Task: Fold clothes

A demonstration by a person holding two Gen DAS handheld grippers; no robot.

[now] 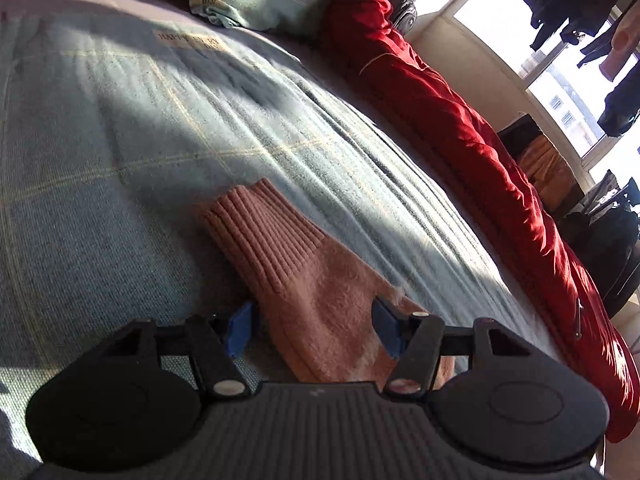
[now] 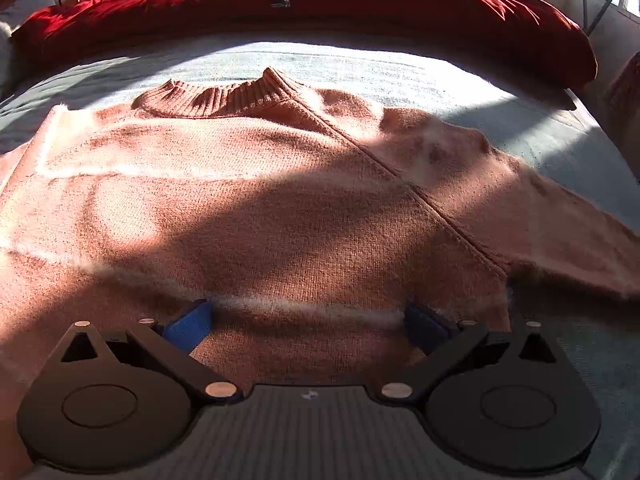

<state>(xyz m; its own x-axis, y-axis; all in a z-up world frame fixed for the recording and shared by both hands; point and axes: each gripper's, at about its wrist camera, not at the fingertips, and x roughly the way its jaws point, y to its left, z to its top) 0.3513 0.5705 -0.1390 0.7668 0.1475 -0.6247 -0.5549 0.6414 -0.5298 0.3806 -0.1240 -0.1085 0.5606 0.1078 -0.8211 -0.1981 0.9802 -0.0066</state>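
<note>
1. Left tool (image 1: 314, 330): its blue-padded fingers (image 1: 240, 330) are spread, one on each side of a sleeve of the pink fuzzy knitted sweater (image 2: 256, 208), near the ribbed cuff (image 1: 256, 232). They pinch nothing. Risk: if the fingers close at this height, they may slide over the nap and catch fluff alone, or take up the bed cover beneath.

2. Right tool (image 2: 308, 320): its fingers (image 2: 188, 326) are also spread, and hang low over the near part of the sweater body. Whether the pads touch the knit cannot be told. Risk: one layer may be pinched without the layer under it, so that a lift would peel the front from the back and skew any fold.

3. Sweater: it lies flat, front up, on the pale blue-grey woven bed cover (image 1: 120, 140). The ribbed collar (image 2: 224, 98) lies far, and one sleeve (image 2: 560, 232) trails right. This fits both a garment spread for folding and one between folds. Risk: the loose sleeve may drag and bunch if the body is moved alone.

4. Lighting: strong sun and shadow bands cross the knit. Edges and seams are hard to judge, so a grasp may land off the hem.

5. Far edge: a rumpled red quilt (image 2: 304, 4) lies along the bed. A wide swing could sweep the sweater against it.
</note>
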